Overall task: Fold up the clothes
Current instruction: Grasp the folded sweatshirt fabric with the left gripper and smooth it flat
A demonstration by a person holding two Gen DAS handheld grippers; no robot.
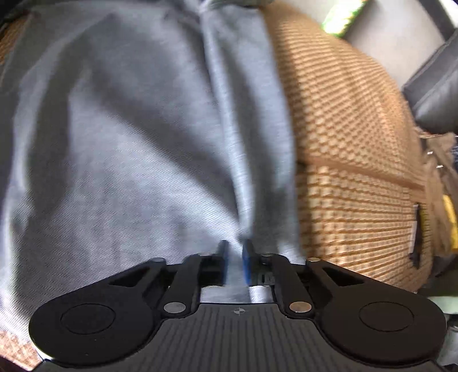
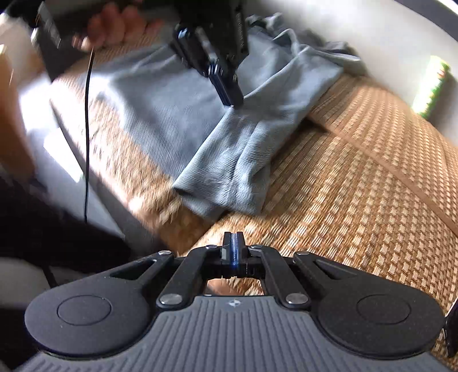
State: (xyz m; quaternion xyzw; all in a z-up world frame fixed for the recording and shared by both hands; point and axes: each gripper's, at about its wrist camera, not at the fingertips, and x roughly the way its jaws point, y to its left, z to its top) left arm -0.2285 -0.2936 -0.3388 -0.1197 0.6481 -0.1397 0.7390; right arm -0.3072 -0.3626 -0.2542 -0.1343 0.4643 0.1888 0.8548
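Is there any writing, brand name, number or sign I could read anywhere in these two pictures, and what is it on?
No text can be read in either view.
Green-and-white package beyond the woven mat: print too blurred to read.
Dark box by the person's hand: a pale label strip, too blurred to read.
Grey garment: no writing visible.
Each gripper body: a small crosshair mark, a symbol, not text.

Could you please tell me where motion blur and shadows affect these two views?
Left wrist view: the grey garment carries broad dark shadows, and the woven mat smears. Right wrist view: the hand and left edge blur heavily; the right gripper stays sharp.
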